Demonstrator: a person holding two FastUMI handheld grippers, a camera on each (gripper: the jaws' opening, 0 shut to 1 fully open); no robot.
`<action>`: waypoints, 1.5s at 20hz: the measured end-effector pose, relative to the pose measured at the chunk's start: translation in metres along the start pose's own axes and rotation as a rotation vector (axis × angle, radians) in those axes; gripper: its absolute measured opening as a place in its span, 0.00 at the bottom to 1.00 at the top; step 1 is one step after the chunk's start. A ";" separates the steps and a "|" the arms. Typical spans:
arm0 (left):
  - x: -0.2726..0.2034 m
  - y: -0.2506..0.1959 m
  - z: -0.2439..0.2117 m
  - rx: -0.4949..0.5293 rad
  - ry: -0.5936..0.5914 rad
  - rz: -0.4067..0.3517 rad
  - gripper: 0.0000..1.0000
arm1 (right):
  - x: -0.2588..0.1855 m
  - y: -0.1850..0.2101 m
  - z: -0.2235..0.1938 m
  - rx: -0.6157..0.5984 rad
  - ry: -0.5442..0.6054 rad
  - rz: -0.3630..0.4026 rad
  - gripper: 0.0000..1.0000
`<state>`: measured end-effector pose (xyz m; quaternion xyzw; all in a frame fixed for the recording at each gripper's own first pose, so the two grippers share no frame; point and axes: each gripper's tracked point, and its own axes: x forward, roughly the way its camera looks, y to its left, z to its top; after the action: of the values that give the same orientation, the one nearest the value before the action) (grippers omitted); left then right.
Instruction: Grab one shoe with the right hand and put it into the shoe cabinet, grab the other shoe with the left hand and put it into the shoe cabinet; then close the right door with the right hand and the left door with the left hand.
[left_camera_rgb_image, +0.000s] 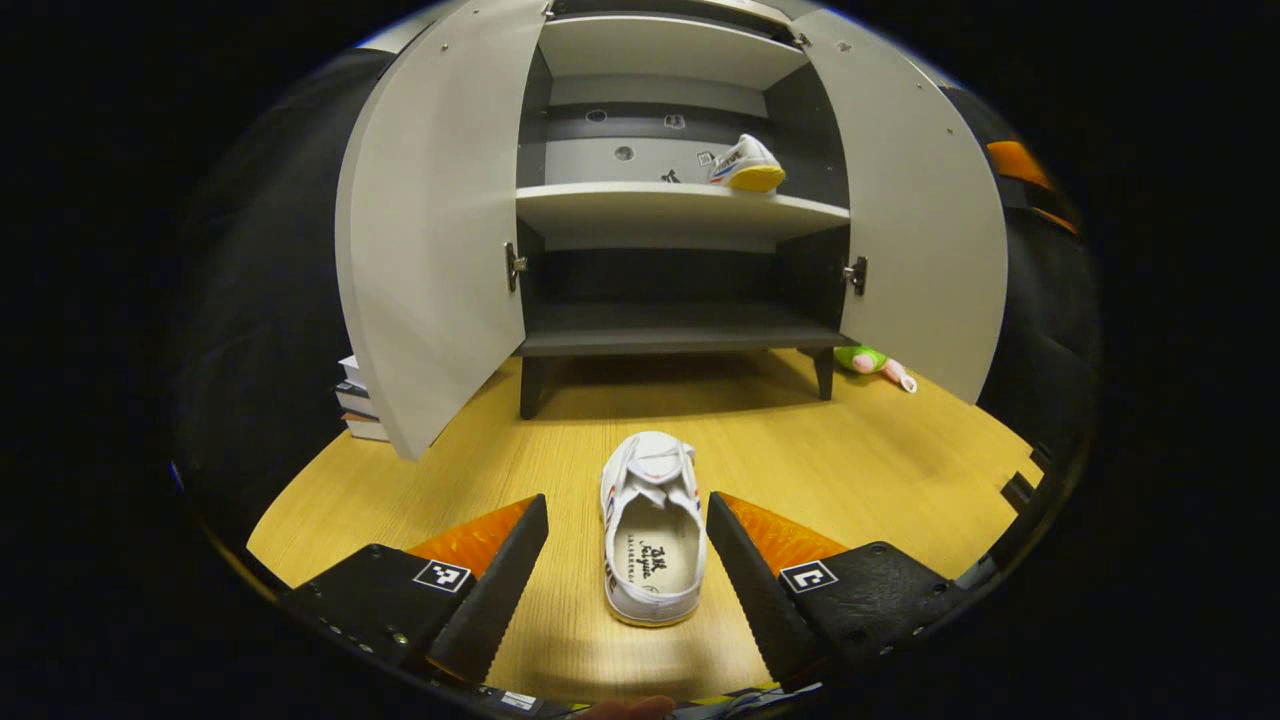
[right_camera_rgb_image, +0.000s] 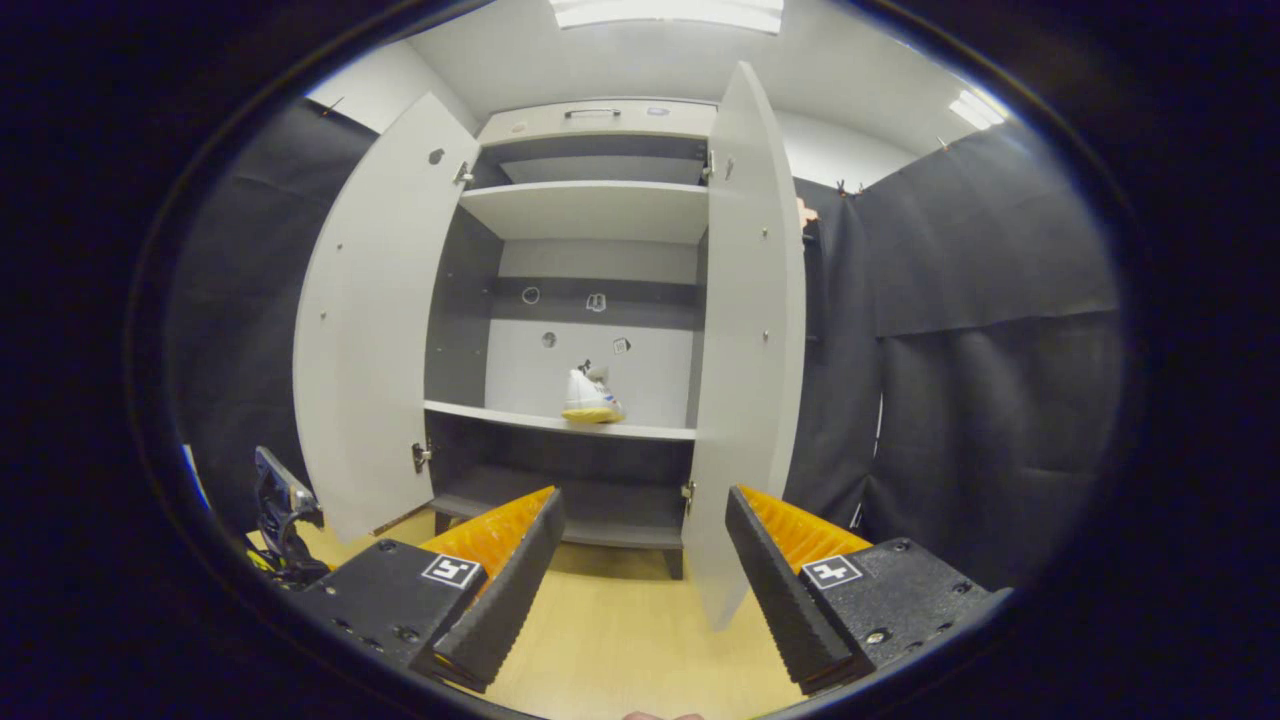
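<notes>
Plainly, white strap shoe (left_camera_rgb_image: 651, 530) lies upright on floor (left_camera_rgb_image: 860, 460).

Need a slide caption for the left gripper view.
Open left gripper straddles floor shoe; other shoe shelved in open cabinet.

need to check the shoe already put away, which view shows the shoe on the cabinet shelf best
The left gripper view: the shoe on the shelf sits side-on, its upper and sole both distinct. In the right gripper view the same shoe is farther off and seen end-on, a small pale shape on the shelf.
</notes>
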<state>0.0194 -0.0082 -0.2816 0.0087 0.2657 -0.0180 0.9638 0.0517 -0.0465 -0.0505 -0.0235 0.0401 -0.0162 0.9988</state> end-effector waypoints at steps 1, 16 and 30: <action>0.006 0.005 -0.008 0.000 0.021 0.004 0.96 | 0.002 0.000 -0.003 0.000 0.006 0.000 1.00; 0.089 0.017 -0.044 -0.013 0.184 -0.022 0.95 | 0.036 -0.002 -0.032 0.013 0.080 -0.024 1.00; 0.111 0.010 -0.039 -0.067 0.198 -0.026 0.34 | 0.055 0.014 -0.041 -0.028 0.100 0.000 1.00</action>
<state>0.0950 -0.0006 -0.3720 -0.0252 0.3602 -0.0207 0.9323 0.1033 -0.0366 -0.0965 -0.0364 0.0902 -0.0167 0.9951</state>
